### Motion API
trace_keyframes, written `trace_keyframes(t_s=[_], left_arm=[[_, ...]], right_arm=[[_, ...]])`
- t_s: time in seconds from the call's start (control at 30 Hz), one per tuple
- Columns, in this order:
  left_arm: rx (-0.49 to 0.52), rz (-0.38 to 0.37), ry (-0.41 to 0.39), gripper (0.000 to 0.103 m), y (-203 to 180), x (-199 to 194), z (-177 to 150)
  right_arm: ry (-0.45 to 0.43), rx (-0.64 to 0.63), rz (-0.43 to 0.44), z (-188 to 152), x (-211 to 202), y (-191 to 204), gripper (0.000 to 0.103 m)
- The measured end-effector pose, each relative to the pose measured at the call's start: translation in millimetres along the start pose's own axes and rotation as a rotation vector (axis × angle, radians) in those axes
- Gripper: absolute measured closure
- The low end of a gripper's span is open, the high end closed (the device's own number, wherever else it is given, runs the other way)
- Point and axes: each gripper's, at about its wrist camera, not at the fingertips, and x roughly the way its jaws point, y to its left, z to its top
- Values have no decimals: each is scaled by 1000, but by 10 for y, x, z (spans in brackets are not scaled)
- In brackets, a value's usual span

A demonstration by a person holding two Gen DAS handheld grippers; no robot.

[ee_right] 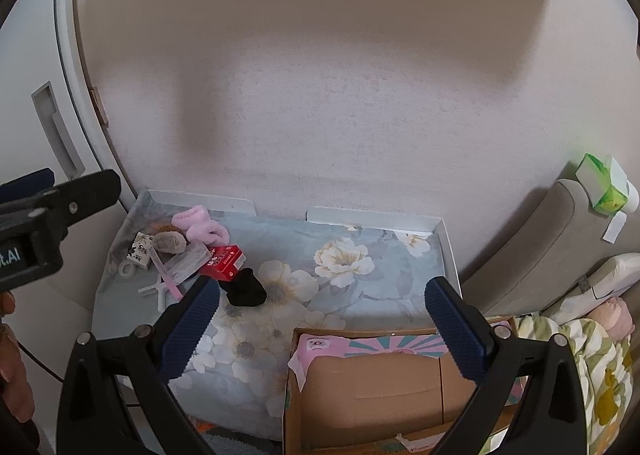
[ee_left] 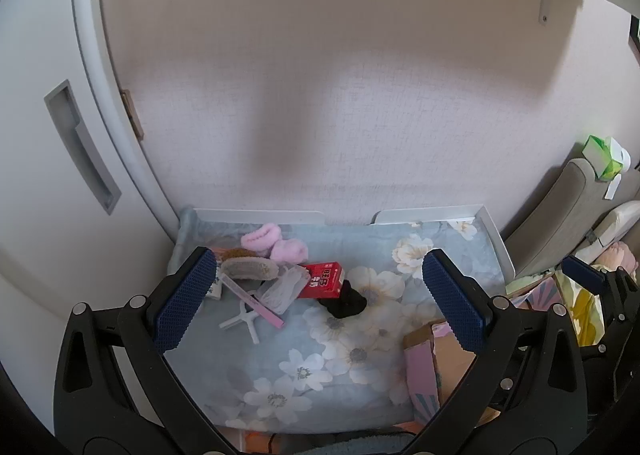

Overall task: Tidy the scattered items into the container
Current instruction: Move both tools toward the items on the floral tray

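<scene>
Scattered items lie at the far left of a floral cloth (ee_left: 320,355): pink fluffy socks (ee_left: 276,245), a grey-brown fuzzy item (ee_left: 250,269), a clear packet (ee_left: 282,289), a pink strip (ee_left: 256,301), a white cross-shaped piece (ee_left: 244,321), a red box (ee_left: 324,279) and a black cloth lump (ee_left: 346,301). The cardboard box (ee_right: 380,387) stands open at the near right, empty inside. My left gripper (ee_left: 320,303) is open above the cloth, near the items. My right gripper (ee_right: 320,327) is open above the box's far left corner. The red box (ee_right: 224,263) and black lump (ee_right: 246,289) lie beyond it.
A white tray rim (ee_right: 448,251) borders the cloth against the wall. A white door (ee_left: 60,175) stands at the left. A grey chair back (ee_right: 532,247), a green tissue pack (ee_right: 604,187) and patterned bedding (ee_right: 592,367) are at the right. A patterned roll (ee_right: 140,251) lies by the items.
</scene>
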Motion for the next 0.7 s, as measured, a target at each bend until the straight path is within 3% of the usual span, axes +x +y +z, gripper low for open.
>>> trace_keyframes(t_s=[0.47, 0.7], left_arm=[[6, -3, 6, 0, 8, 30, -21], [-28, 0, -15, 0, 250, -8, 57]], right_arm=[[-6, 27, 9, -23, 14, -10, 0], [-71, 71, 50, -31, -90, -95, 0]])
